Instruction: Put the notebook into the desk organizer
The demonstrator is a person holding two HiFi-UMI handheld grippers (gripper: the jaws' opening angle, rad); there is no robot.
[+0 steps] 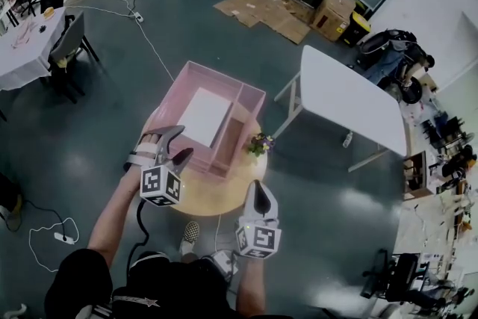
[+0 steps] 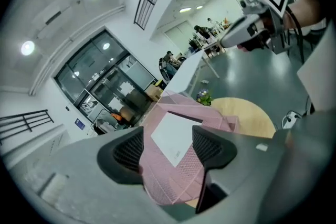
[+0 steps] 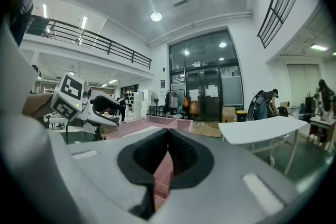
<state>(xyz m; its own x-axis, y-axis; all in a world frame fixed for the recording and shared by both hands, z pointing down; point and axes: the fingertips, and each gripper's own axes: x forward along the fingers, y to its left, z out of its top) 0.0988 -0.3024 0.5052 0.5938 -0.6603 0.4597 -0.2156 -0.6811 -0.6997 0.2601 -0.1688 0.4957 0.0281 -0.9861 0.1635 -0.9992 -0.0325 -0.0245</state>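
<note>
1. Notebook (image 1: 203, 116) lies white and face-up inside the pink desk organizer (image 1: 252, 91), in its wide left compartment. The narrower compartment on the right looks bare to me.
2. The organizer stands on the far half of the round wooden surface (image 1: 216, 196), with a small flower pot (image 1: 259, 144) just beside its near right corner.
3. My left gripper (image 1: 173, 144) hovers at the organizer's near left edge with its jaws spread wide. Its own view shows the notebook beyond the pads, not between them, so it grips nothing.
4. My right gripper (image 1: 260, 194) hangs over the near right edge of the surface, apart from the organizer. Its jaws are pressed together with nothing in them.
5. I judge the placing step done, and what is in hand is clearing away from the organizer.
6. Next I would draw both grippers toward me without clipping the organizer's near wall. I would also check from the head view that the notebook sits fully below the rim.
</note>
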